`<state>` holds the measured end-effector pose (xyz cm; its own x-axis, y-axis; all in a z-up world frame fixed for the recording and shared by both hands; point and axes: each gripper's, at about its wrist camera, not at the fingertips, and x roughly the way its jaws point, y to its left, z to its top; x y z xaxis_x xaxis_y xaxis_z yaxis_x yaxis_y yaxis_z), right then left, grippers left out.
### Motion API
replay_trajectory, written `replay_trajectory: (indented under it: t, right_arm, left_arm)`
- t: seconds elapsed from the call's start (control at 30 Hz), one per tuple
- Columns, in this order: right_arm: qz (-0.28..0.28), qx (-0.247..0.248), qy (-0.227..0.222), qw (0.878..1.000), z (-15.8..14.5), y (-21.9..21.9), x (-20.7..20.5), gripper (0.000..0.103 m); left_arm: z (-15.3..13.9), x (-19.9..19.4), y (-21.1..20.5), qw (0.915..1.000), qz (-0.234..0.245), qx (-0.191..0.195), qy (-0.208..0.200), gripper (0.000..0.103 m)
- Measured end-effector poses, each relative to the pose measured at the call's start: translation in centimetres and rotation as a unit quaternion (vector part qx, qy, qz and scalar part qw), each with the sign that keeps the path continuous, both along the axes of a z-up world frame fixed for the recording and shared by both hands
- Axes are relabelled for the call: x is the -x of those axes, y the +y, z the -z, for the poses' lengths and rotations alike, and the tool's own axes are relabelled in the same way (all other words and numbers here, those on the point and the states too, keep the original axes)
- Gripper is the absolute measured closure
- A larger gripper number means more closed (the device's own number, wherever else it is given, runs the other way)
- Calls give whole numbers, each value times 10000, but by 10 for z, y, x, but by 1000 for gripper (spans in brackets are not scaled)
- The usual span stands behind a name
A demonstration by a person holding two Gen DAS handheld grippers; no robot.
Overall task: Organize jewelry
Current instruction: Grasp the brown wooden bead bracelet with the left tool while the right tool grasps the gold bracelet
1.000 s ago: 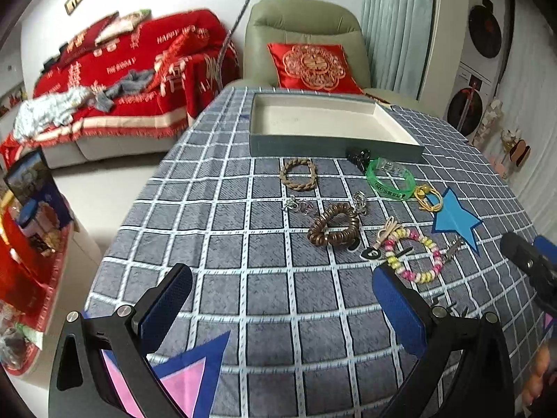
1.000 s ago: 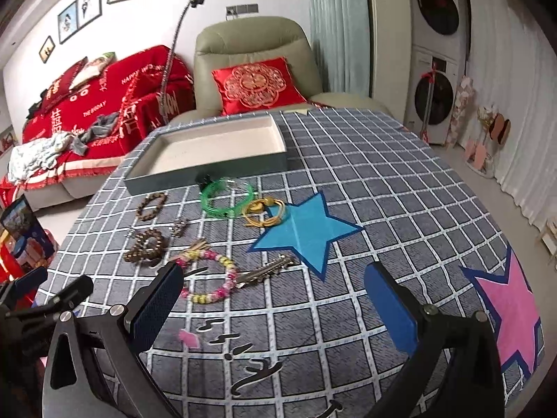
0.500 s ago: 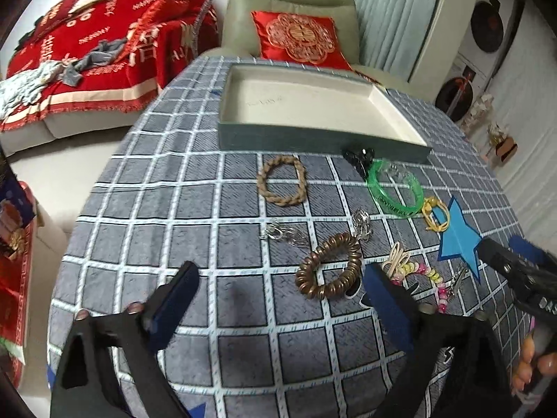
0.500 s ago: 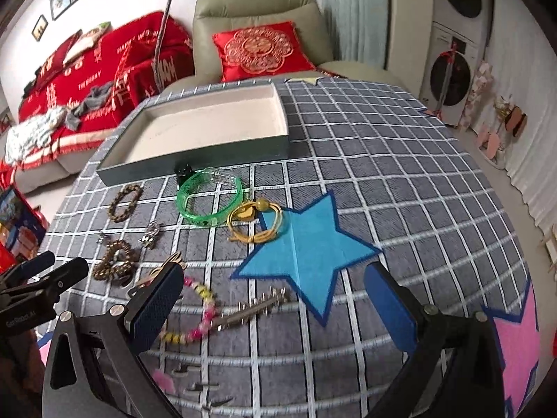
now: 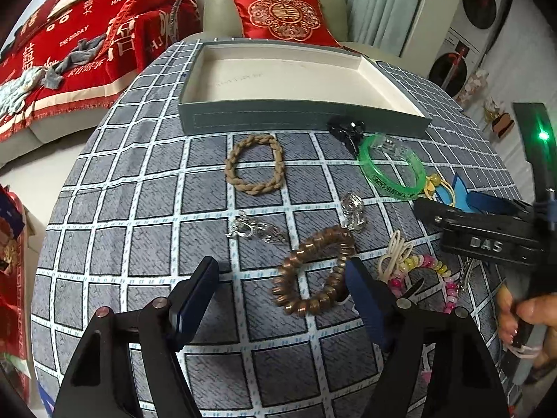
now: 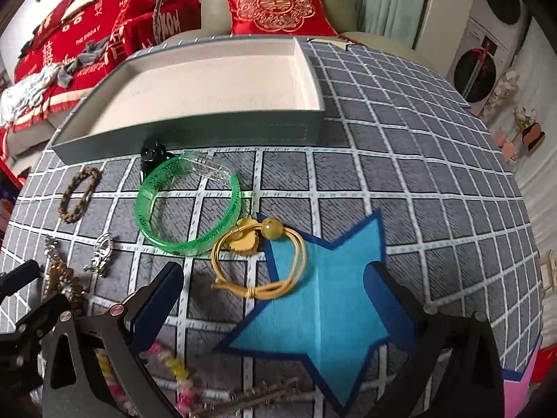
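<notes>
A bronze coiled bracelet (image 5: 313,271) lies flat on the checked tablecloth. My left gripper (image 5: 282,289) hangs low over it, jaws closing. The bracelet sits between the fingers, close to the right pad (image 5: 362,296) and well clear of the left one, so nothing is gripped. In the right wrist view a yellow hair tie (image 6: 257,261) with a bead lies half on a blue star patch (image 6: 320,313). My right gripper (image 6: 273,292) stands open just in front of it. The grey-green tray (image 5: 303,118) with a cream lining is empty behind the jewelry.
Also on the cloth lie a tan braided bracelet (image 5: 254,165), a green bangle (image 5: 393,170), silver clips (image 5: 257,230), a black clip (image 5: 348,129) against the tray wall and a pastel bead bracelet (image 5: 428,268). Beyond the table stand an armchair and a red-covered sofa.
Both grippers came forward and down toward the jewelry. The left jaws narrowed around the bronze bracelet. The right gripper now hovers at the yellow hair tie.
</notes>
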<state>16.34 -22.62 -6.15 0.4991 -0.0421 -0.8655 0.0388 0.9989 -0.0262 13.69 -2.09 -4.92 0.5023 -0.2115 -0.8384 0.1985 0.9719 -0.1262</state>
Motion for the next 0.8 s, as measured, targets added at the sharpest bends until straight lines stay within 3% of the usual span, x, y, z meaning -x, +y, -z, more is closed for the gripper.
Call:
replay_trajectory:
  t: [0.1, 0.17, 0.23, 0.27, 0.3, 0.33, 0.43, 0.8]
  right_arm:
    - [15, -74, -39, 10000, 3, -1, -3, 3]
    - [-46, -83, -67, 9999, 4, 0, -3, 7]
    - [-146, -93, -107, 9998, 2, 1, -1, 16]
    - [-178, -87, -133, 9997, 1, 3, 1, 28]
    - [-197, -84, -156, 9996, -1, 5, 3, 45]
    - [-201, -83, -165, 9996, -3, 7, 3, 65]
    - [-188, -192, -129, 9996, -7, 6, 5, 97]
    - [-38, -1043, -319, 9940, -34, -19, 19, 98]
  left_arm:
    - [-1, 1, -4, 9999, 104, -29, -54, 25]
    - [-1, 2, -7, 9998, 202, 38, -60, 38]
    - [-2, 3, -10, 9995, 308, 104, -48, 59]
    - [-2, 3, -11, 9994, 333, 89, -54, 60]
    - [-3, 4, -12, 9992, 371, 93, -66, 67]
    - [-3, 4, -12, 9992, 390, 106, -60, 67]
    - [-6, 5, -8, 9988, 414, 242, -14, 68]
    - [-45, 2, 14, 9969, 429, 589, -285, 68]
